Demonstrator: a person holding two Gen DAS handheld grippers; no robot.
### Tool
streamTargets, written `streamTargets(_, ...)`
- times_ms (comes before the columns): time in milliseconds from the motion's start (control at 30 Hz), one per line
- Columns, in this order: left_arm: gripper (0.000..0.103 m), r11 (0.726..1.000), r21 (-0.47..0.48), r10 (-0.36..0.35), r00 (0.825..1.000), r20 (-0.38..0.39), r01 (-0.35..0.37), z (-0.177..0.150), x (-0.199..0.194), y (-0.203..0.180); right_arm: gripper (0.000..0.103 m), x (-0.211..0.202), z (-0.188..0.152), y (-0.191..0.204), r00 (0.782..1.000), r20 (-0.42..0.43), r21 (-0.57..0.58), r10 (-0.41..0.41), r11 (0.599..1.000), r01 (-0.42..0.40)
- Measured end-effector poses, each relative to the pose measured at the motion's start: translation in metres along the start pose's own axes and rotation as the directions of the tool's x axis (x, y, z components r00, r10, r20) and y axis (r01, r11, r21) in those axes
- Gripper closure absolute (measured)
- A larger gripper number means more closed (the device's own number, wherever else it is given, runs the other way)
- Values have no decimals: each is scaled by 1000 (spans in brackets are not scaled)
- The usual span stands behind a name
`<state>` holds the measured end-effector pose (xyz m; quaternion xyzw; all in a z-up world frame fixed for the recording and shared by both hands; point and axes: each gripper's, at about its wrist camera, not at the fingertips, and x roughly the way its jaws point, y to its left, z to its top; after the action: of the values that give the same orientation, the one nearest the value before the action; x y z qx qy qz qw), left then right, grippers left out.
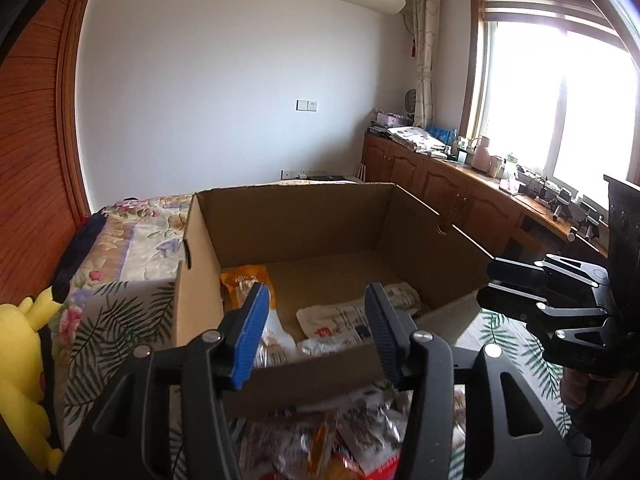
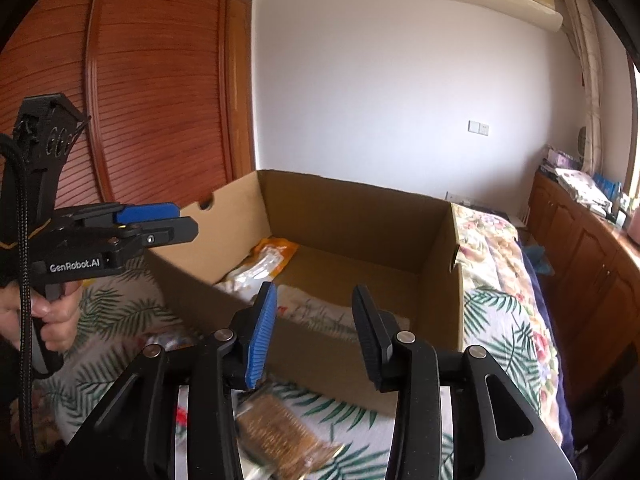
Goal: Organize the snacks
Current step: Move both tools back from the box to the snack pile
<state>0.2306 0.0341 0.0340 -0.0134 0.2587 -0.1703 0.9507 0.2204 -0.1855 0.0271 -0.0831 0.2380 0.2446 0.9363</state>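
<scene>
over the near edge of the cardboard box your left gripper hangs level, its fingers spread wide with nothing between them, one pad ribbed blue, the other ribbed black. your right gripper sits just as level beside it, aimed at the same box from the other corner, also spread and holding nothing. in the left wrist view that right gripper shows side-on at the right edge, outside the box wall, its two black fingers apart; in the right wrist view the left one shows at the left, your left hand wrapped around its handle, with a braided black cable running down past it. white lettering on its body reads "genrobot.ai". the box is plain brown corrugated card, open-topped, with a round finger hole in a side wall, and it rests on a bedspread printed with green palm fronds and flowers. inside it lie an orange packet with a clear window and a pale printed packet, both flat on the bottom toward the near side; their print is too small to read. outside the box, under your left gripper, a loose heap of crinkly snack packets lies on the bedspread in silver, orange and red. below your right gripper a blurred golden-brown packet lies on the fronds. a yellow plush toy sits to the left of the box.
</scene>
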Motion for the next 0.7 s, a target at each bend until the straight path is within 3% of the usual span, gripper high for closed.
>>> streamTargets(300,51,1000,-12,-1,999,-39,1,-36,-24,-1,63,-7,-31,11,998,-63,23,25,999,-24)
streamTargets(700,51,998,-57,29,987,-160,-38,-76,-5,14,59,20,-69,7,981,-184,63,62,997,-51)
